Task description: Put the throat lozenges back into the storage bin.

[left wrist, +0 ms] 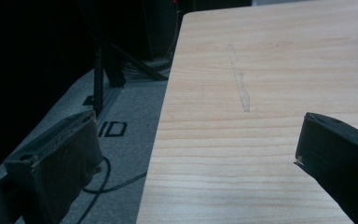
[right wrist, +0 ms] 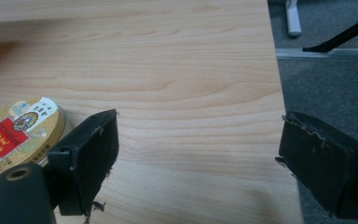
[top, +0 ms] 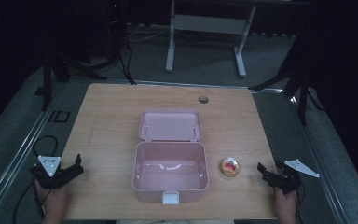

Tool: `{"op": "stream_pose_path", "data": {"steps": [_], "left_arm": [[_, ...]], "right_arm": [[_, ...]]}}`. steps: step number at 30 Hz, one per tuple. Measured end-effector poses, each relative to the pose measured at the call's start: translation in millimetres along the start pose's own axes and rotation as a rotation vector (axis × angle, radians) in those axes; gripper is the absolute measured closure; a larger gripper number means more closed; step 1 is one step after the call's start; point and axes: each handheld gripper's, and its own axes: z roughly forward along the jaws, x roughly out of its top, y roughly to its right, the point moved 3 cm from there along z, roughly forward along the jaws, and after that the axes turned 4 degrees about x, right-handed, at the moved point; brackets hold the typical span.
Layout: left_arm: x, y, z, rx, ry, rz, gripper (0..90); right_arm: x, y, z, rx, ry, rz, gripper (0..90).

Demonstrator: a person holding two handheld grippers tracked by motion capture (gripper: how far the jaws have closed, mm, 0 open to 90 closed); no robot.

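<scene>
A pink plastic box [top: 169,171] stands open in the middle of the wooden table [top: 107,126], its lid [top: 170,124] folded back and its inside bare. A small round gold tin with a red label [top: 229,166] lies just right of the box; in the right gripper view the tin [right wrist: 18,133] sits at the left, beside the left jaw. My left gripper [top: 78,164] is open at the table's left front edge, nothing between its jaws [left wrist: 196,149]. My right gripper [top: 265,171] is open at the right front edge [right wrist: 196,154], a short way right of the tin.
A white latch [top: 170,198] sticks out of the box's front wall. A round grommet hole [top: 203,99] sits near the table's far edge. Black stands [top: 51,70] and cables flank the table, and a white desk frame [top: 205,28] stands behind it.
</scene>
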Motion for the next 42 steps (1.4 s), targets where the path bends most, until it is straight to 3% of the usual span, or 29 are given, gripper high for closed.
{"op": "stream_pose_path", "data": {"steps": [6,7,10,11,14,17,18,19,20,21,22,23,24,25,27,28,30,31,32,34,35,37,41,42], "left_arm": [[-0.2,-1.4,-1.0,-0.030,0.015,-0.019,0.4],[-0.2,-1.7,-1.1,-0.046,0.016,-0.025,0.4],[-0.4,-2.9,-2.3,-0.069,0.029,-0.038,0.4],[-0.6,-3.8,-3.3,-0.093,0.044,-0.052,0.4],[-0.6,-4.2,-3.2,-0.103,0.042,-0.058,0.4],[-0.5,-3.7,-2.6,-0.107,0.033,-0.055,0.4],[-0.5,-3.7,-2.7,-0.107,0.035,-0.054,0.4],[-0.5,-3.7,-2.8,-0.106,0.037,-0.054,0.4],[-0.6,-3.9,-2.9,-0.106,0.038,-0.055,0.4],[-0.6,-4.1,-2.9,-0.106,0.037,-0.056,0.4],[-0.6,-4.3,-2.8,-0.105,0.037,-0.059,0.4],[-0.6,-4.3,-2.9,-0.103,0.037,-0.059,0.4],[-0.6,-3.9,-2.9,-0.104,0.038,-0.056,0.4],[-0.5,-3.2,-2.8,-0.102,0.040,-0.051,0.4],[-0.4,-2.8,-2.8,-0.101,0.038,-0.047,0.4],[-0.4,-2.3,-2.6,-0.087,0.032,-0.039,0.4],[-0.3,-1.1,-2.7,-0.084,0.034,-0.028,0.4],[-0.3,-0.7,-2.8,-0.082,0.037,-0.025,0.4],[-0.3,-0.6,-2.9,-0.082,0.037,-0.024,0.4],[-0.3,-0.9,-3.0,-0.082,0.039,-0.027,0.4],[-0.3,-1.0,-2.9,-0.084,0.039,-0.027,0.4],[-0.3,-0.8,-2.9,-0.082,0.040,-0.026,0.4],[-0.2,0.4,-2.9,-0.082,0.038,-0.009,0.4],[-0.2,0.4,-2.9,-0.082,0.038,-0.009,0.4]], "right_arm": [[-0.3,1.4,3.6,0.076,-0.063,0.003,11.7],[0.1,1.7,5.1,0.118,-0.088,-0.023,11.7],[-0.6,3.4,6.2,0.151,-0.139,-0.075,12.8],[-0.8,3.0,5.9,0.218,-0.167,-0.079,13.4],[0.2,1.1,4.8,0.253,-0.199,-0.107,13.5],[4.1,-4.7,1.7,0.294,-0.259,-0.194,13.5],[4.1,-4.7,1.7,0.294,-0.259,-0.194,13.5],[5.9,-8.5,0.3,0.333,-0.303,-0.230,13.2],[5.9,-8.5,0.3,0.333,-0.303,-0.230,13.2],[7.1,-13.4,-0.6,0.364,-0.345,-0.275,13.2],[7.1,-13.4,-0.6,0.364,-0.345,-0.275,13.2],[8.2,-19.0,-1.1,0.396,-0.422,-0.351,13.2],[8.2,-19.0,-1.1,0.396,-0.422,-0.351,13.2],[10.0,-24.1,-1.5,0.399,-0.505,-0.442,13.5],[11.1,-25.6,-1.7,0.401,-0.529,-0.463,13.9],[14.6,-30.0,-2.4,0.425,-0.602,-0.520,14.5],[15.6,-31.4,-2.4,0.434,-0.624,-0.542,14.5],[17.6,-34.1,-2.4,0.437,-0.663,-0.576,14.5],[19.9,-38.3,-2.0,0.432,-0.724,-0.639,14.6],[20.7,-39.9,-1.6,0.432,-0.748,-0.662,14.6],[24.1,-43.5,-0.3,0.429,-0.800,-0.711,14.5],[25.8,-44.7,0.7,0.427,-0.814,-0.734,14.6],[30.4,-50.0,5.9,0.394,-0.975,-0.798,14.6],[30.4,-50.0,5.9,0.394,-0.975,-0.798,14.6]]}}
